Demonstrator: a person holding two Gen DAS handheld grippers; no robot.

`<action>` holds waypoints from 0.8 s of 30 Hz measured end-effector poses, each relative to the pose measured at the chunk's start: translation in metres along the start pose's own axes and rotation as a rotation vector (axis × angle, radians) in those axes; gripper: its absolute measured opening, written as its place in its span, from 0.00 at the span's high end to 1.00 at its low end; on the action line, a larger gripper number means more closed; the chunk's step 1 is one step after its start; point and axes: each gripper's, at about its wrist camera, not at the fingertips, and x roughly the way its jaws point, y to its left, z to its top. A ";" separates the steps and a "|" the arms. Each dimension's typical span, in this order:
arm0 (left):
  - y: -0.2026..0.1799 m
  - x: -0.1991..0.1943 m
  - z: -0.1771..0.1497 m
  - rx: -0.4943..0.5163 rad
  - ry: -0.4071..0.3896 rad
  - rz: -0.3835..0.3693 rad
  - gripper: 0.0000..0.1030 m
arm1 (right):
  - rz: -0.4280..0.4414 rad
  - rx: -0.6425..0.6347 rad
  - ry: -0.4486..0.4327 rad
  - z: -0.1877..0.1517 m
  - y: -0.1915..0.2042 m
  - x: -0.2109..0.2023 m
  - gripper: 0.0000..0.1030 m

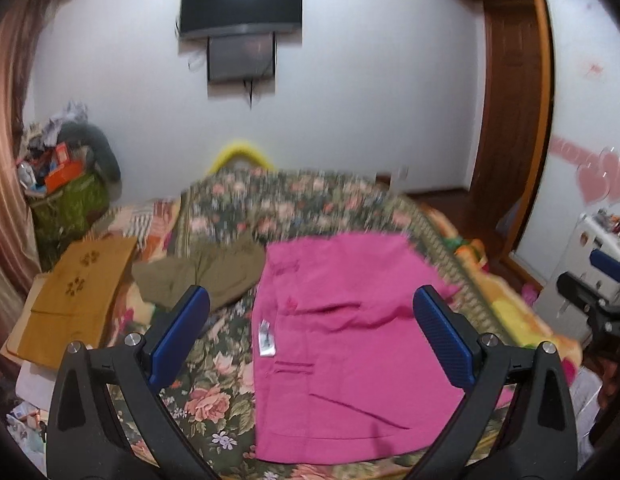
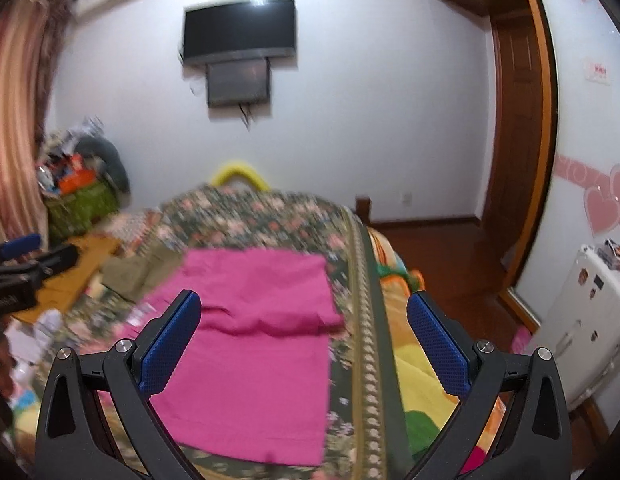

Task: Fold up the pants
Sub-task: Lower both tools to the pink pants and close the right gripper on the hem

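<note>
Both grippers hover spread wide and empty: the left gripper (image 1: 310,336) over the pink pants (image 1: 346,344) at lower centre, the right gripper (image 2: 306,340) over their right half. The pants lie folded on the floral bedspread (image 1: 214,396), long axis running away up the frame, roughly equally near each. A small white label (image 1: 266,338) is unreadable.
</note>
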 end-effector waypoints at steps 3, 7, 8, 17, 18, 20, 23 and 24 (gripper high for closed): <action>0.008 0.043 -0.006 0.016 0.090 0.018 0.00 | -0.025 -0.001 0.088 -0.010 -0.014 0.032 0.01; 0.014 0.085 -0.013 0.090 0.168 0.054 0.00 | -0.016 -0.002 0.203 -0.022 -0.029 0.071 0.01; 0.016 0.096 -0.015 0.107 0.186 0.059 0.00 | -0.005 -0.002 0.233 -0.026 -0.032 0.082 0.01; 0.040 0.185 -0.034 0.123 0.411 -0.006 0.00 | 0.138 0.000 0.407 -0.046 -0.035 0.157 0.10; 0.041 0.189 -0.034 0.126 0.420 -0.008 0.00 | 0.144 -0.005 0.417 -0.047 -0.034 0.163 0.15; 0.044 0.200 -0.036 0.124 0.438 -0.013 0.00 | 0.167 0.001 0.439 -0.049 -0.033 0.174 0.20; 0.048 0.215 -0.038 0.111 0.457 -0.031 0.00 | 0.224 0.021 0.460 -0.046 -0.031 0.190 0.29; 0.049 0.219 -0.039 0.110 0.460 -0.033 0.00 | 0.229 0.022 0.460 -0.045 -0.031 0.194 0.29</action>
